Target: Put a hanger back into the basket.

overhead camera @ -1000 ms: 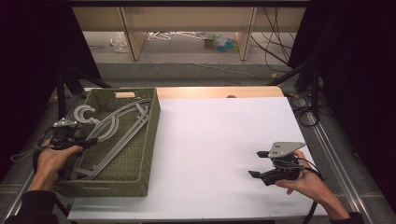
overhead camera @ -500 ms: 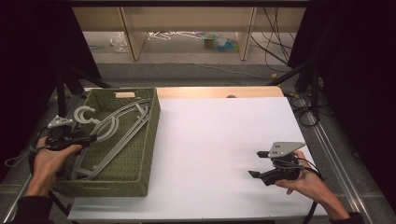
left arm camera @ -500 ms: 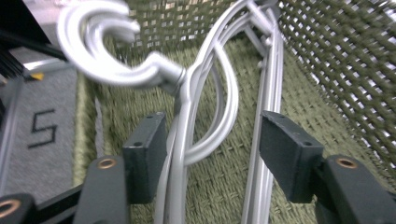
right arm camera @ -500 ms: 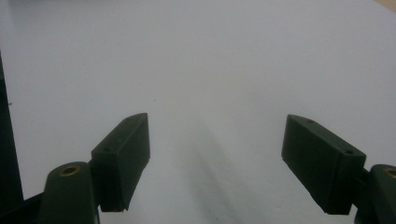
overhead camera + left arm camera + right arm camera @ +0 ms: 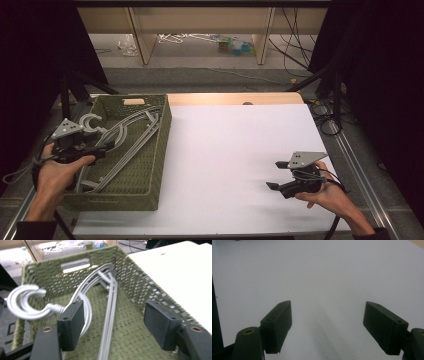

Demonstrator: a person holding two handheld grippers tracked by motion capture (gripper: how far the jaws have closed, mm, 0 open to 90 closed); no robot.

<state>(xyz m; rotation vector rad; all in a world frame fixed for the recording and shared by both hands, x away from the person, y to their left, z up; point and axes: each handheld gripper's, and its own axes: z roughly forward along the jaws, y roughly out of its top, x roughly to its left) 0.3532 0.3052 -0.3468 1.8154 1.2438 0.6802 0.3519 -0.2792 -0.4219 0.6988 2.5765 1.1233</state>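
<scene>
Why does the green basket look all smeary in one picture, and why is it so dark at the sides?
In the left gripper view the basket and the grey hanger are smeared by motion blur, worst at the weave. In the high view the white table is brightly lit while both side edges fall into black. In the right gripper view a soft shadow lies on the table between the right claw's open jaws.
</scene>
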